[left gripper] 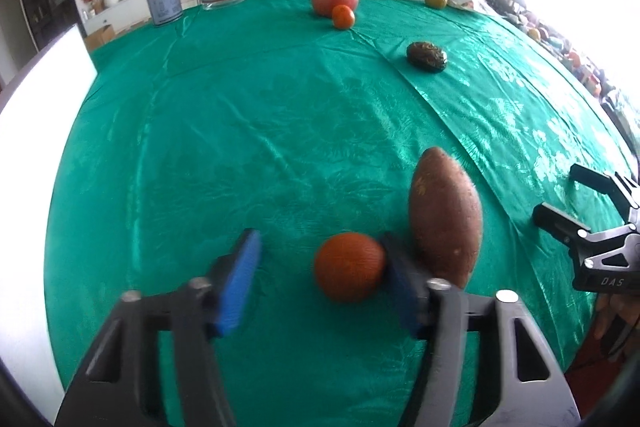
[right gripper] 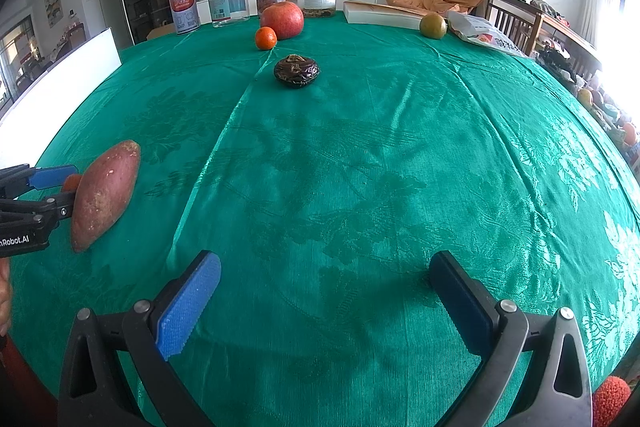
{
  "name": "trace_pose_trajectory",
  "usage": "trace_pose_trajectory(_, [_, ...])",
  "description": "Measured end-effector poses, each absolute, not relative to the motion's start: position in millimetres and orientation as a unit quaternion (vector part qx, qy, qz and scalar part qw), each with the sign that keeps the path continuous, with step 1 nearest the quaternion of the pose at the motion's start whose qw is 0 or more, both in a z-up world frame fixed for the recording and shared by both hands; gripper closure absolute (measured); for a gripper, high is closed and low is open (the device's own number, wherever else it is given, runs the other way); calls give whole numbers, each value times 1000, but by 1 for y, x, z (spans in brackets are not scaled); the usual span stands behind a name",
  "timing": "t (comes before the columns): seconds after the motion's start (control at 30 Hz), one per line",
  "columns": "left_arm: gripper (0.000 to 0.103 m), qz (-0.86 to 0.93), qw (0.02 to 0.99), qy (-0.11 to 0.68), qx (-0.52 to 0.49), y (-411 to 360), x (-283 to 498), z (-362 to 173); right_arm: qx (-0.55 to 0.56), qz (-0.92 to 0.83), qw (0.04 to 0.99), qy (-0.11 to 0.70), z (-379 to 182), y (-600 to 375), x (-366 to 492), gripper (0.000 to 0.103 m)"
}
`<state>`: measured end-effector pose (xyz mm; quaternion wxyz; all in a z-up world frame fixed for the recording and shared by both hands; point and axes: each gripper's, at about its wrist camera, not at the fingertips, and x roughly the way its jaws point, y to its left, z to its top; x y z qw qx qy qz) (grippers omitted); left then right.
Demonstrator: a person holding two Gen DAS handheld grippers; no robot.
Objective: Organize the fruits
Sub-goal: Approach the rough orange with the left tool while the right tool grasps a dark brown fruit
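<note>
Left wrist view: left gripper (left gripper: 320, 267), part-open, is bracketing small orange fruit (left gripper: 349, 266), its right pad touching, sweet potato (left gripper: 446, 219) just beyond.

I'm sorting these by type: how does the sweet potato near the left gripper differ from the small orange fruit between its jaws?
The sweet potato is long, tapered and reddish-brown; the small orange fruit is round and orange. The sweet potato is clearly larger. It lies outside the left gripper, beside one finger, while the orange fruit sits between the jaws, against one pad only. Both rest on the green tablecloth.
</note>
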<state>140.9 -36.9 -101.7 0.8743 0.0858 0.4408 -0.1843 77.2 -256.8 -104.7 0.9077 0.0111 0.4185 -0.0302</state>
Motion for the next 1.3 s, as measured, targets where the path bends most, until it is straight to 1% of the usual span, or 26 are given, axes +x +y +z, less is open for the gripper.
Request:
trace_pose_trajectory(0.03, [70,-185,873,442,87,-37,140,-101,11,-30,908,418,-105,-257,77,0])
trace_pose_trajectory(0.07, [71,-182,873,443,86,-35,140,-100,11,-30,908,418,-105,-256,77,0])
trace_pose_trajectory(0.27, [72,-169,875,452,46,-9,155,-99,11,-30,908,418,-105,-257,77,0])
trace_pose_trajectory(0.4, [69,-160,876,455,19,21,155,-99,11,-29,908,418,-105,-256,77,0])
trace_pose_trajectory(0.47, [64,-154,878,453,20,31,149,-98,10,-28,908,418,-104,-255,77,0])
trace_pose_trajectory(0.5, [58,-148,879,453,21,37,146,-99,10,-28,908,418,-104,-255,77,0])
trace_pose_trajectory(0.53, [54,-143,880,453,23,41,142,-99,10,-28,908,418,-104,-256,77,0])
trace_pose_trajectory(0.6, [51,-140,882,450,24,49,136,-100,10,-29,908,418,-104,-255,77,0])
trace_pose_trajectory(0.67, [45,-138,884,446,30,52,132,-101,10,-29,908,418,-104,-256,77,0])
trace_pose_trajectory(0.73, [33,-133,885,444,37,51,133,-103,10,-29,908,418,-104,-255,77,0])
trace_pose_trajectory(0.9, [23,-107,891,439,53,48,139,-107,10,-29,908,418,-104,-255,77,0])
trace_pose_trajectory(0.93, [19,-101,892,438,53,50,139,-107,10,-29,908,418,-104,-255,77,0])
trace_pose_trajectory(1.0, [15,-87,895,437,39,56,139,-108,10,-29,908,418,-104,-255,77,0])
trace_pose_trajectory(1.07, [14,-79,897,434,34,59,138,-109,10,-29,908,418,-104,-255,77,0])
trace_pose_trajectory(1.2, [8,-79,896,436,40,56,140,-110,10,-28,907,420,-104,-255,77,0])
trace_pose_trajectory(1.3, [6,-76,895,437,40,56,141,-111,9,-17,895,446,-102,-257,84,0])
